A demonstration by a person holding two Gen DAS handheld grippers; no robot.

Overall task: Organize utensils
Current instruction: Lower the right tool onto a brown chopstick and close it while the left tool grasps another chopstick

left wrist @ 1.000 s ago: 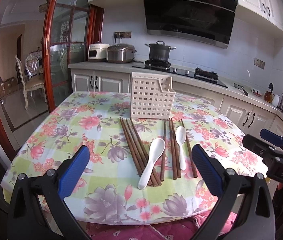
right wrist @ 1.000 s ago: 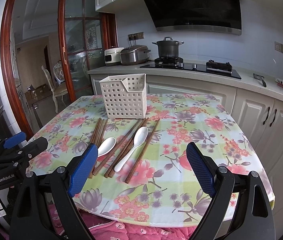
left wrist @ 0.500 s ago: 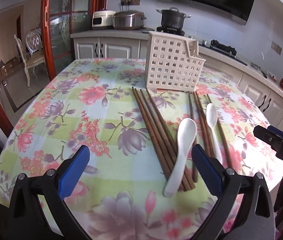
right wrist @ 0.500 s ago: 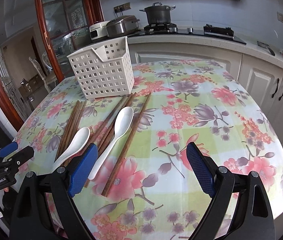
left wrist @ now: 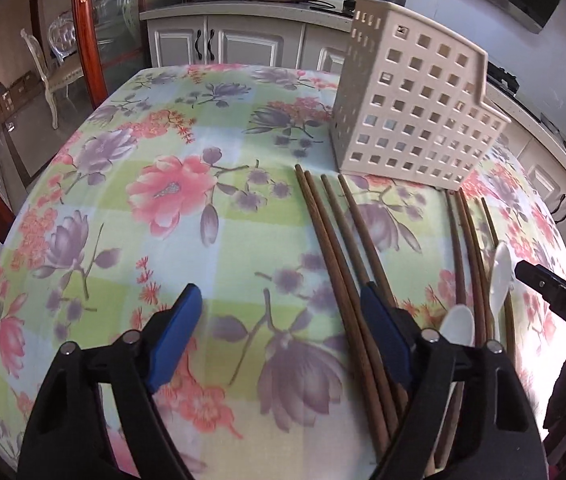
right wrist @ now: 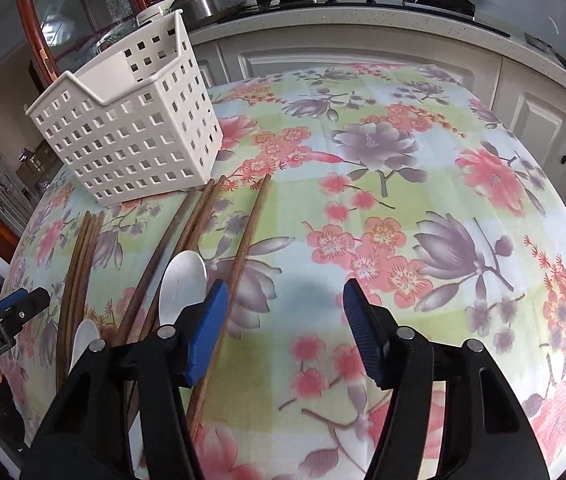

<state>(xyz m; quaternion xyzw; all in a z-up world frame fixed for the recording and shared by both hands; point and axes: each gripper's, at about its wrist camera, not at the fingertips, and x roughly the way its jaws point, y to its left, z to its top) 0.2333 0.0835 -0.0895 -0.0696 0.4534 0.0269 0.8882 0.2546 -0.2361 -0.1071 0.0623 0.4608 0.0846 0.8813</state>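
A white perforated basket [left wrist: 415, 92] [right wrist: 131, 128] stands on the floral tablecloth. In front of it lie several brown chopsticks [left wrist: 343, 260] [right wrist: 247, 232] and two white spoons [left wrist: 459, 324] [right wrist: 183, 284]. My left gripper [left wrist: 283, 320] hovers low over the cloth. Its jaws are closing; its right finger [left wrist: 383, 332] sits over the left chopstick bundle, and the pads press on nothing. My right gripper [right wrist: 285, 320] is also closing over bare cloth, with its left finger [right wrist: 207, 332] above the rightmost chopstick. Each gripper shows at the edge of the other's view [left wrist: 555, 296] [right wrist: 7, 316].
The table [left wrist: 83, 208] is round and its edge drops away on all sides. Behind it runs a kitchen counter [right wrist: 363, 12] with a pot, a rice cooker and a stove. A glass door and a chair [left wrist: 47, 80] are at the left.
Both grippers have come forward and down, close over the utensils, and tilted more steeply. Both pairs of jaws have narrowed. Utensils and basket lie where they were.
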